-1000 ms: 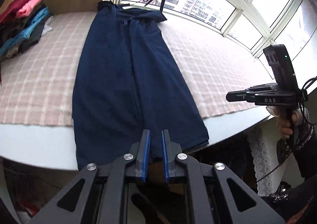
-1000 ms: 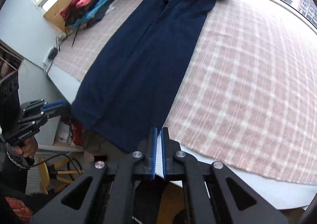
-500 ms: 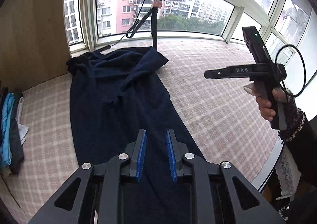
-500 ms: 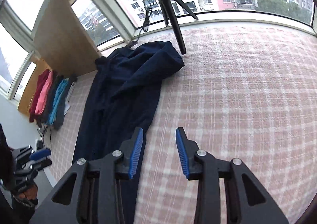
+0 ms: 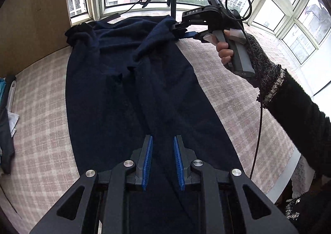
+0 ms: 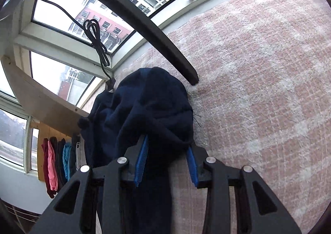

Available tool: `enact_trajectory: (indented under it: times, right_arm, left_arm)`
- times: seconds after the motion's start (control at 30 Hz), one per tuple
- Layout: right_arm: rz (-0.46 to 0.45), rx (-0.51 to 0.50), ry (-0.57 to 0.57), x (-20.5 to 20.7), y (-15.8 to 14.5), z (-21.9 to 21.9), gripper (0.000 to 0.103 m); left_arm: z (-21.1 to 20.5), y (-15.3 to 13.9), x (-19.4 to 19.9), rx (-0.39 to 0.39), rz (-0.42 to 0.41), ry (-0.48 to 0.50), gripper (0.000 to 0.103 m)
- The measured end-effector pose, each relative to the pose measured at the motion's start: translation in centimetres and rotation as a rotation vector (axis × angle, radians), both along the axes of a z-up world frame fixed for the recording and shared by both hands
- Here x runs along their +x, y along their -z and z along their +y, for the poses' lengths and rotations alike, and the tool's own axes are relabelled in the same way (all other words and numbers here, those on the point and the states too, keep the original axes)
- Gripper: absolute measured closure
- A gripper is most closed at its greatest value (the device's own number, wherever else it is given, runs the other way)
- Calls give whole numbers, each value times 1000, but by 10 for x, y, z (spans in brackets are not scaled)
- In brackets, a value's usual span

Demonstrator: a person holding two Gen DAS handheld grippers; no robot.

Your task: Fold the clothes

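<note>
Right now I have the dark blue garment (image 5: 132, 97) stretched lengthwise across the pink checked blanket (image 5: 41, 130) that covers the counter, its far end bunched and rumpled near the window sill. My left gripper (image 5: 163, 161) hangs over the near part of the cloth, pointing steeply down, its blue pads a little apart with nothing pinched between them; the fabric lies flat below. My right gripper (image 6: 165, 161) is at the far end: in its own view a rounded fold of the navy cloth (image 6: 151, 109) sits between the blue pads, and the jaws have just been closing after springing wider, but the cloth drapes over the fingertips, so I cannot tell whether the pads actually press on it. From the left wrist view I see that same gripper (image 5: 180, 29) with its tip buried in the raised corner of the garment, held by a hand (image 5: 225, 52) in a dark knitted sleeve (image 5: 289, 97), a black cable looping from it. A black tripod leg (image 6: 144, 27) stands on the blanket just beside the bunched cloth. A row of folded clothes (image 6: 60, 165), red, pink and blue, lies well apart at the far left.
</note>
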State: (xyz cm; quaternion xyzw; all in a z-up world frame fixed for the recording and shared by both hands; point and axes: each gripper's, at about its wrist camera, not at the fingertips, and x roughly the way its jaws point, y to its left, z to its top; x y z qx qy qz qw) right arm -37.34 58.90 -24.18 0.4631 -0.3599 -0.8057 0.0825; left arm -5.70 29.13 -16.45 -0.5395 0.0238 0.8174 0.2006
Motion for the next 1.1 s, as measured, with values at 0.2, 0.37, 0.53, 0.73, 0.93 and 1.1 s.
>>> enact_trajectory:
  times: [0.2, 0.37, 0.53, 0.73, 0.93, 1.1]
  right_arm:
    - [154, 284, -39, -2, -50, -43, 97]
    - [191, 374, -312, -52, -82, -123, 74]
    - [265, 410, -312, -32, -107, -119, 62]
    - [122, 501, -208, -16, -70, -59, 62]
    - [63, 376, -261, -27, -31, -52, 61]
    - [71, 335, -265, -38, -25, -52, 60]
  left_arm:
    - [-1, 6, -5, 6, -6, 3, 83]
    - [-1, 6, -4, 19, 9, 12, 83]
    - [1, 14, -20, 19, 17, 14, 83]
    - [18, 19, -88, -7, 109, 46, 80]
    - [57, 32, -171, 65, 120, 93, 72]
    - [65, 53, -206, -26, 121, 75, 92]
